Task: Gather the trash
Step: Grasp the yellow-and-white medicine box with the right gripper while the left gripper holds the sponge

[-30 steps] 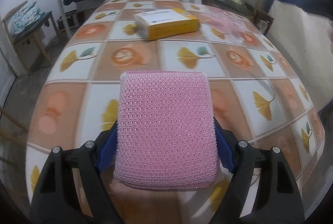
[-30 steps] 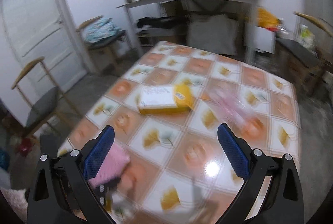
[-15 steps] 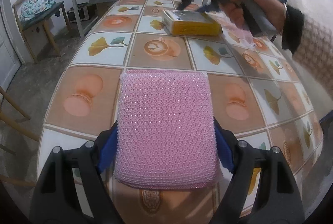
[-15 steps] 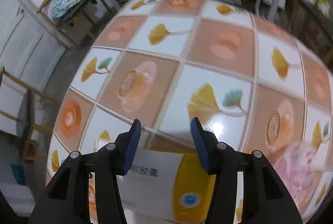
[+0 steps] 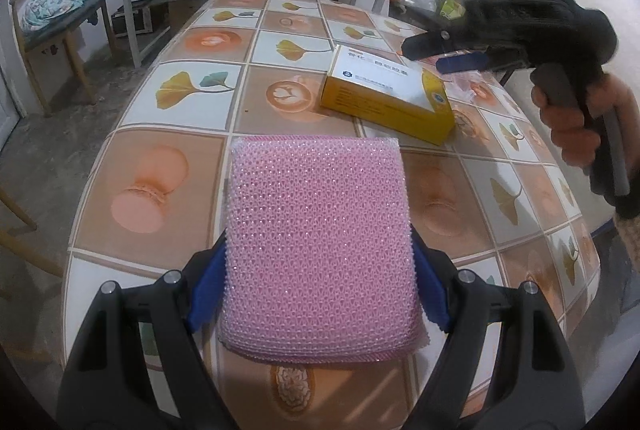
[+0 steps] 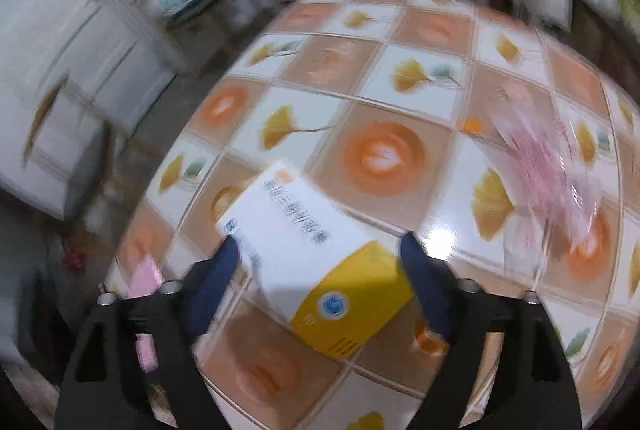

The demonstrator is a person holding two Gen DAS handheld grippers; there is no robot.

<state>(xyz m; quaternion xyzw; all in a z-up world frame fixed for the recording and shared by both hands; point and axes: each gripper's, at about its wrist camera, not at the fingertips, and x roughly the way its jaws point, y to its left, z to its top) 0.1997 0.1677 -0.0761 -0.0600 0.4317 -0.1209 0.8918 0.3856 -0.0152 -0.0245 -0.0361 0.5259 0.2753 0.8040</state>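
The right tool (image 6: 318, 266), jaws just reopened wide, straddles the yellow-and-white medicine box (image 6: 320, 262) lying on the tiled worktop (image 6: 380, 150) without pressing it. Centre the box, then clamp its sides. The left tool (image 5: 320, 286) grips a pink scrubbing pad (image 5: 320, 250).

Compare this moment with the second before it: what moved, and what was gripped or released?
The right hand-held gripper came down over the yellow and white box; its jaws have just been opening and now straddle it, with no grip visible. The left hand-held gripper stays clamped on the pink sponge. The box still lies on the table.
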